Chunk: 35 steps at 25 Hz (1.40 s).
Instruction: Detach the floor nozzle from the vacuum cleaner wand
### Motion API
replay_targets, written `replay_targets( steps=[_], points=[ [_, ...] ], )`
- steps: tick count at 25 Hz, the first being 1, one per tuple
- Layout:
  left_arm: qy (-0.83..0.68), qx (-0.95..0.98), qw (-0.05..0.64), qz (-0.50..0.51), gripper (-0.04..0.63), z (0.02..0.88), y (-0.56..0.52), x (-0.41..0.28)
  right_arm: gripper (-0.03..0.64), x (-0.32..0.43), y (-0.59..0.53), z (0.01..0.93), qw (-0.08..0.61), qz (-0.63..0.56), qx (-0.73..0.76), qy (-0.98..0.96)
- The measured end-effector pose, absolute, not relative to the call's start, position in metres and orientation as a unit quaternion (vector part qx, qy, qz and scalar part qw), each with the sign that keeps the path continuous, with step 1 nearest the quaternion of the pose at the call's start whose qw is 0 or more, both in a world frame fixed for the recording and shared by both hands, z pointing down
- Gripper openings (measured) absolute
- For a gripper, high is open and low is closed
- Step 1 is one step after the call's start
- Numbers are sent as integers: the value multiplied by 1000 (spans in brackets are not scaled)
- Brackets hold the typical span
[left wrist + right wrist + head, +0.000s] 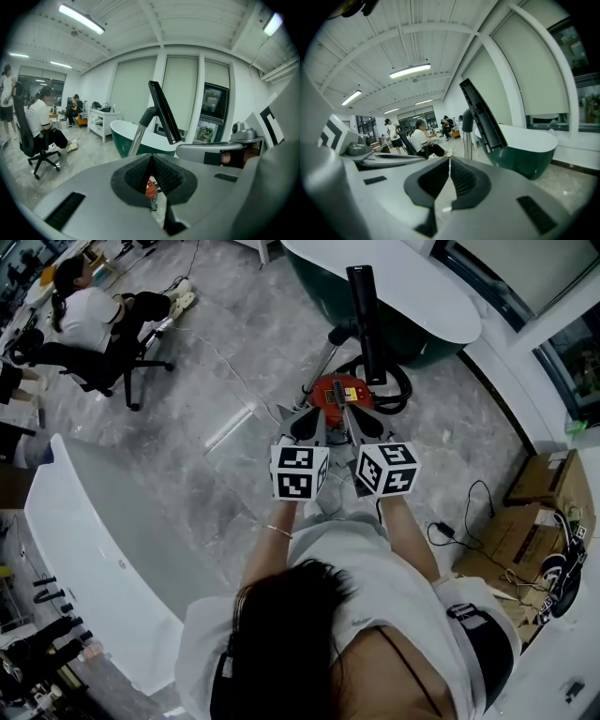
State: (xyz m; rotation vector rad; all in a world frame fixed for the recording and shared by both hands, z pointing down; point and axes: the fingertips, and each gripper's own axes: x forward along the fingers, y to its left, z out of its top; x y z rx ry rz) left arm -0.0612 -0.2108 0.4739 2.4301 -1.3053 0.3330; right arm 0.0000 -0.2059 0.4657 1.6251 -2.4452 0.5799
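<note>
Grippers, two: left gripper [306, 424] and right gripper [360, 427], side by side before the person's body, each bearing one marker cube. Jaws of both pressed together along their full length, nothing pinched between them in either gripper view.

Floor nozzle [366, 320], one: black, long and flat, raised off the floor and tilted. Joined to the upper end of the wand [323, 360]. Ahead of both grippers and apart from them, not touched by either.

Wand, one: bright metal tube, slanting up from the canister toward the nozzle.

Vacuum canister [337, 390], one: red, on the grey floor just beyond the gripper tips; a sliver of its red seen below the left gripper's closed jaws.

Hose [398, 390], one: black, looped on the floor to the right of the canister.

Bathtub [412, 292], one: white rim, dark green outside, behind the nozzle.

Cardboard boxes [539, 479], two: at the right wall, near tangled cables.

Office chair [127, 367], one: black, far left, one seated person on it.
</note>
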Motion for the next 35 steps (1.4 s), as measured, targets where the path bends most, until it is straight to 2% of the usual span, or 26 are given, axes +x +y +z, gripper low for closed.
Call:
replay_targets(
  steps=[9,27,29,30,35],
  points=[
    [-449,868,178,114,5,473,-216,-64,15,1,-205,468,81,210,545,-808],
    [-458,865,172,113,5,469,-240,-55,18,28,-224,415,40,173,543,-821],
    [-461,864,171,114,5,468,-245,-54,56,28,-228,406,36,166,536,-827],
    [-461,863,171,113,5,468,-246,-53,118,28,-230,403,35,164,531,-831],
    [-460,864,168,113,5,470,-257,-45,160,35,-243,388,27,146,520,-841]
  ],
)
